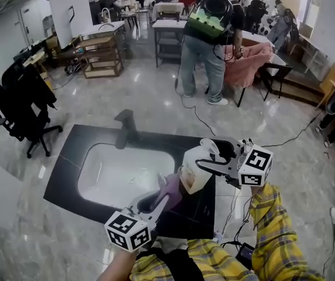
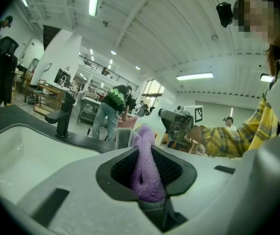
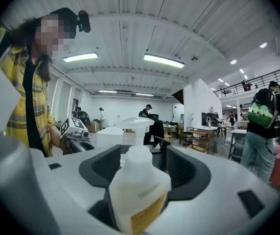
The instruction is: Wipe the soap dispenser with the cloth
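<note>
The white soap dispenser (image 1: pixel 195 170) with a yellow label (image 3: pixel 137 185) stands upright at the right side of the black counter (image 1: pixel 74 157), between the wide jaws of my right gripper (image 1: pixel 205 164) (image 3: pixel 145 168). Small gaps show between its sides and the dark pads, so the jaws are open around it. A purple cloth (image 1: pixel 172 187) (image 2: pixel 146 168) is bunched between the jaws of my left gripper (image 1: pixel 166 196) (image 2: pixel 147 174), which is shut on it. The cloth's tip sits just left of the dispenser's lower body; whether it touches I cannot tell.
A white sink basin (image 1: pixel 126 171) with a black faucet (image 1: pixel 126 127) is set in the counter. Beyond it, on the shiny floor, a person with a green backpack (image 1: pixel 208 45) stands by tables. A black office chair (image 1: pixel 27 110) stands at the left.
</note>
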A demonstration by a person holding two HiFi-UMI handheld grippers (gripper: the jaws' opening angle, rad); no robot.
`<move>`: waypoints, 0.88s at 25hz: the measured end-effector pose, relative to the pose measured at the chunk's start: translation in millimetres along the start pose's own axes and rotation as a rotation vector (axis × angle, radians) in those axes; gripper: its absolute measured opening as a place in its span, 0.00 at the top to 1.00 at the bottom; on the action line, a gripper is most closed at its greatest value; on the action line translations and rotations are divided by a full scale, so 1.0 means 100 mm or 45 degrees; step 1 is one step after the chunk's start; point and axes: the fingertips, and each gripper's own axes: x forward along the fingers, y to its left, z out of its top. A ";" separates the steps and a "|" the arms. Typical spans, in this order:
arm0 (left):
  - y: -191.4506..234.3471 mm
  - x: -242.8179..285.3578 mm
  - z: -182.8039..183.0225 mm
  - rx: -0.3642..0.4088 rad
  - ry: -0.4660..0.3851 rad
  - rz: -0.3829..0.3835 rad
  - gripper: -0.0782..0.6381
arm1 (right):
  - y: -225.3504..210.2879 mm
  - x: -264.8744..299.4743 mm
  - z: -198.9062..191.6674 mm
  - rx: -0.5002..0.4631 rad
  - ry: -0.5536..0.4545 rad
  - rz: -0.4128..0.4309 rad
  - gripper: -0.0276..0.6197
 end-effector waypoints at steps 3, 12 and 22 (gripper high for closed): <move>0.01 -0.02 0.02 0.005 -0.013 0.016 0.80 | 0.02 0.06 0.02 -0.024 0.018 0.081 0.56; 0.00 -0.09 0.06 0.003 -0.030 0.053 0.80 | 0.11 0.14 -0.02 -0.041 0.062 0.231 0.68; 0.01 -0.06 0.09 0.005 -0.028 0.027 0.80 | 0.01 0.14 0.01 0.046 -0.014 0.053 0.72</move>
